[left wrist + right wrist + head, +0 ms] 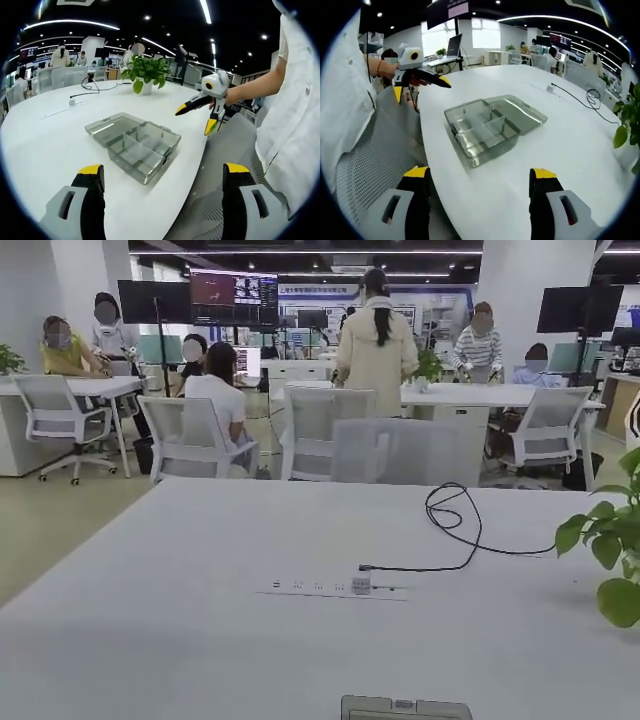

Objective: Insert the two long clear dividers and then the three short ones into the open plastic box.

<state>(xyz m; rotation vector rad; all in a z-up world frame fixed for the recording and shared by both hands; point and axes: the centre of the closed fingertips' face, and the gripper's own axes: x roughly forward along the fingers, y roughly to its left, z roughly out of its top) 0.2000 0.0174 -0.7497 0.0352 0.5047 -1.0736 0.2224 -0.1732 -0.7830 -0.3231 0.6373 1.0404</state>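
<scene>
The clear plastic box [135, 145] lies open near the white table's edge, its lid [107, 126] folded flat behind it. Clear dividers [142, 142] stand inside and split it into several compartments. My left gripper [162, 172] hovers in front of the box, open and empty. From the other side, the box [485, 130] and its lid [517, 111] lie ahead of my right gripper [480, 174], which is open with nothing in it. Each gripper appears in the other's view, held off the table edge: the right gripper [202, 107] and the left gripper [420, 75]. A corner of the box [405, 708] peeks in at the bottom of the head view.
A potted plant [145, 72] stands on the table beyond the box, its leaves [610, 550] at the right in the head view. A black cable [450, 525] runs to a power strip [330, 588]. A mesh chair seat [375, 155] is below the table edge. People sit at desks behind.
</scene>
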